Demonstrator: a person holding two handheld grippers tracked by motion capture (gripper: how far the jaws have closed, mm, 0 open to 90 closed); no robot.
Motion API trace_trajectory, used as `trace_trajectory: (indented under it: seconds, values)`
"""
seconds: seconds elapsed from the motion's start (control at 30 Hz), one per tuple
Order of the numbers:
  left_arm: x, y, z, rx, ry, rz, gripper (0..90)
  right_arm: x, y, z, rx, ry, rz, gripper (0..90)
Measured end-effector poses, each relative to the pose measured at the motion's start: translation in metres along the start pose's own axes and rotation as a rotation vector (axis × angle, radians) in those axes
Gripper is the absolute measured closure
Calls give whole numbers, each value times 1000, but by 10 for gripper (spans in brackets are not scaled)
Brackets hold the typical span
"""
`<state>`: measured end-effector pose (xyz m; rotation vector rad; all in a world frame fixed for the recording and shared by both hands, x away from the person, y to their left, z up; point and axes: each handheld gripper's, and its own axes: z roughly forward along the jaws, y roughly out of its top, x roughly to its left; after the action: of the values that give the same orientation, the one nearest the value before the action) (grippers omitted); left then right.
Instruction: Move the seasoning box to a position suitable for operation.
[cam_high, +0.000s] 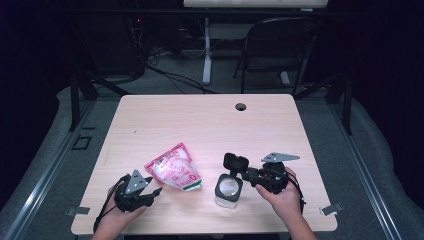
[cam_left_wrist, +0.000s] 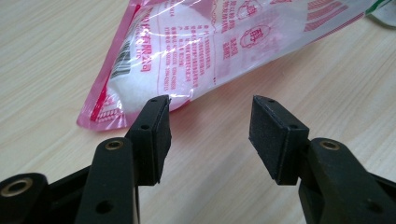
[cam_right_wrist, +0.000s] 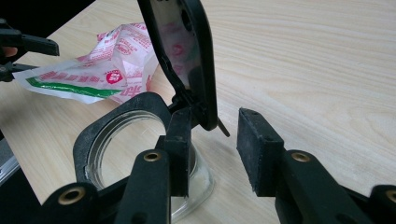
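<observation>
A pink and white plastic bag (cam_high: 172, 170) of white grains lies on the wooden table (cam_high: 200, 120), left of centre. My left gripper (cam_high: 154, 195) rests low at its near left corner. In the left gripper view the bag (cam_left_wrist: 196, 51) lies just past the open jaws (cam_left_wrist: 210, 105), which hold nothing. A clear glass jar (cam_high: 228, 190) with a black rim stands right of the bag, its black flip lid (cam_high: 236, 162) raised. My right gripper (cam_high: 248, 175) reaches the jar from the right. In the right gripper view its left finger (cam_right_wrist: 180, 144) sits by the jar's rim (cam_right_wrist: 116, 112) at the hinge, and the upright lid (cam_right_wrist: 187, 51) stands beside it. The jaws (cam_right_wrist: 212, 121) are open.
A round cable hole (cam_high: 241, 106) sits near the table's far edge. Metal clips (cam_high: 77, 211) (cam_high: 332, 209) sit at the near corners. A folding chair (cam_high: 280, 45) and a desk leg (cam_high: 206, 50) stand on the floor beyond the table.
</observation>
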<state>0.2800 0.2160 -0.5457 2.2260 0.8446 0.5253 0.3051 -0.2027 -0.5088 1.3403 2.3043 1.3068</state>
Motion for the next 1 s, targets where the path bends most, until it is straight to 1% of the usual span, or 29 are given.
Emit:
trace_trajectory:
  seconds: [0.03,0.1,0.13,0.3,0.33,0.37,0.4,0.43,0.47,0.53,0.57,0.6,0.63,0.7,0.73,0.77,0.8,0.83,0.87,0.9,0.93,0.97,1.0]
  values:
    - [-2,1,6,4,-2,17,479,0,0,0,2,-4,1,655]
    - [-3,2,8,6,2,22,471,0,0,0,12,-3,-4,653]
    - [-4,2,10,8,13,30,471,0,-1,0,13,-3,0,651]
    - [-7,7,19,-14,32,52,471,2,-3,1,10,-3,-6,643]
    - [-7,9,20,-19,36,55,476,2,-4,1,9,-3,-13,640]
    - [-7,10,21,-16,40,63,502,4,-5,-1,10,-6,-18,634]
    - [-8,12,23,-19,41,61,502,4,-5,-1,10,-6,-18,634]
    - [-8,14,25,-16,30,56,553,4,-6,-2,3,-8,-20,630]
    - [-9,17,28,-15,18,62,573,4,-7,-3,-2,-12,-20,629]
    - [-10,18,29,-16,21,70,619,4,-9,-6,-1,-17,-24,628]
    - [-10,19,31,-15,15,72,619,4,-9,-6,-1,-17,-24,628]
    - [-11,21,32,-14,8,74,644,5,-10,-7,-10,-19,-17,628]
    - [-10,22,33,-16,2,76,673,4,-11,-9,-4,-28,-22,628]
    - [-9,26,35,-23,-21,58,736,3,-14,-12,-7,-37,-19,628]
    - [-9,27,35,-26,-29,51,783,2,-15,-14,-11,-41,-17,628]
    - [-8,30,35,-23,-43,33,824,2,-16,-15,-15,-43,-14,628]
    - [-8,32,35,-21,-48,24,866,2,-17,-17,-20,-47,-6,628]
    - [-8,37,34,-28,-71,-10,896,1,-19,-20,-31,-57,1,628]
    - [-8,37,34,-28,-71,-10,899,1,-19,-20,-31,-57,1,628]
    - [-9,40,34,-30,-89,-33,899,0,-20,-22,-37,-62,4,628]
    - [-10,43,34,-36,-98,-50,900,-1,-21,-26,-45,-68,6,628]
    - [-13,49,35,-51,-116,-92,900,-1,-21,-27,-56,-68,13,628]
    - [-13,49,35,-51,-116,-92,900,-2,-21,-29,-62,-71,14,628]
